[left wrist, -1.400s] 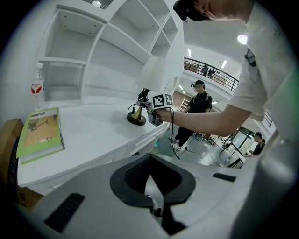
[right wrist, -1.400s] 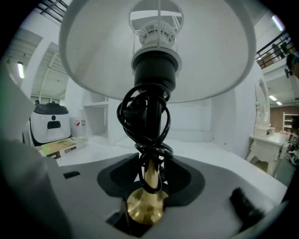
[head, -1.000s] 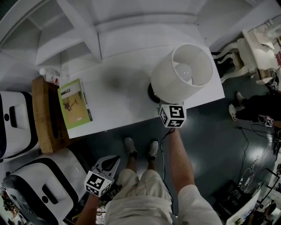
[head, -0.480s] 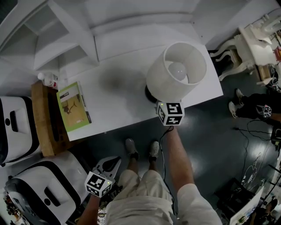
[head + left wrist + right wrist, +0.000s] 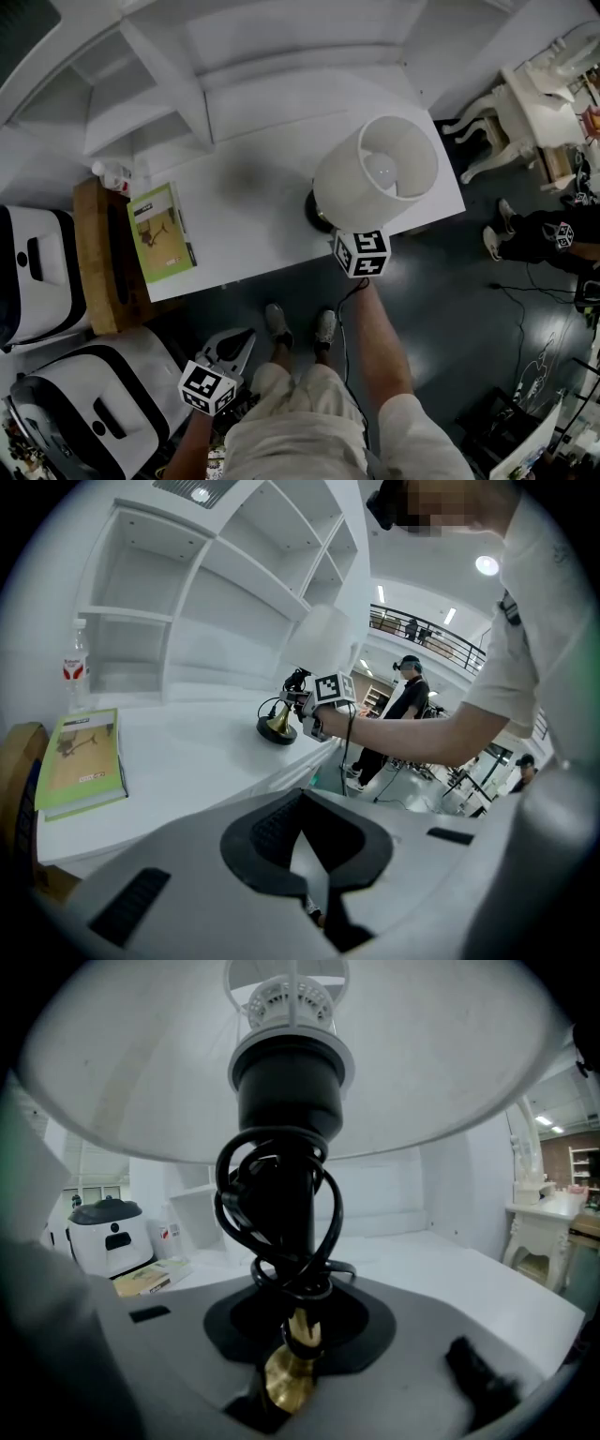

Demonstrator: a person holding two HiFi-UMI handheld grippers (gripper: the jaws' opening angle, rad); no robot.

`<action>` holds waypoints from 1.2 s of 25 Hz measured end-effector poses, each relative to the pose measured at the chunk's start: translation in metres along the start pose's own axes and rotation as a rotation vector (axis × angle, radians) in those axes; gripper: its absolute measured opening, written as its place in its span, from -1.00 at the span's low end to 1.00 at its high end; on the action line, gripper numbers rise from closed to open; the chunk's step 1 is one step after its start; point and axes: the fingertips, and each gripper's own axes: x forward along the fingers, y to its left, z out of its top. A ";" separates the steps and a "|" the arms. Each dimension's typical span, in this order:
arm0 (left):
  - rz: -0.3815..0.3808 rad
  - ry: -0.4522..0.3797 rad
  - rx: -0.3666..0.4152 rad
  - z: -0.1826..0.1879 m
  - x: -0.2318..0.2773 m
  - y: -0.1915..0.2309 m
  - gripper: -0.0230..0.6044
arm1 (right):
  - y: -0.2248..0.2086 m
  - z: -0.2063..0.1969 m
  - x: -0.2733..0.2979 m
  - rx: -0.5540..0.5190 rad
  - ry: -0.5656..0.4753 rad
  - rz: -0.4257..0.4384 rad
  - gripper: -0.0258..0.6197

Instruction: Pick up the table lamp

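Clamping the right gripper (image 5: 298, 1349) onto the brass stem (image 5: 289, 1391) of the table lamp (image 5: 361, 192), right of centre on the white desk (image 5: 253, 202), jaws just drawn in. Holding the left gripper (image 5: 231, 349) clenched and empty at lower left. Next: lifting straight up, wary of top-heavy tipping.

Staged home corner inside a large hall, white built-in shelves (image 5: 187, 621), white table (image 5: 253, 202), ornate white furniture (image 5: 530, 103), dark floor (image 5: 450, 300), railed mezzanine (image 5: 441, 641), ceiling lights (image 5: 487, 565), bystanders (image 5: 401, 700) standing around.

Head view steeply down, both gripper views level, all sharing table lamp (image 5: 375, 178)
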 end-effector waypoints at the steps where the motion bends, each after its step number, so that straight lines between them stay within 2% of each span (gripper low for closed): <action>1: 0.001 -0.008 0.003 0.004 0.000 -0.002 -0.90 | 0.001 0.005 -0.004 -0.002 -0.001 0.004 -0.67; 8: 0.001 -0.099 -0.004 0.044 -0.002 -0.023 -0.90 | 0.003 0.040 -0.048 0.062 -0.002 0.044 -0.67; 16: -0.012 -0.189 0.009 0.091 0.001 -0.065 -0.90 | 0.004 0.077 -0.116 0.161 -0.020 0.096 -0.67; 20: -0.008 -0.238 0.044 0.111 0.005 -0.082 -0.90 | 0.007 0.083 -0.149 0.190 -0.036 0.140 -0.67; 26: -0.004 -0.303 0.067 0.134 0.012 -0.108 -0.90 | 0.011 0.080 -0.200 0.158 -0.050 0.181 -0.67; 30: -0.002 -0.346 0.046 0.136 0.018 -0.124 -0.90 | 0.008 0.075 -0.231 0.170 -0.057 0.210 -0.67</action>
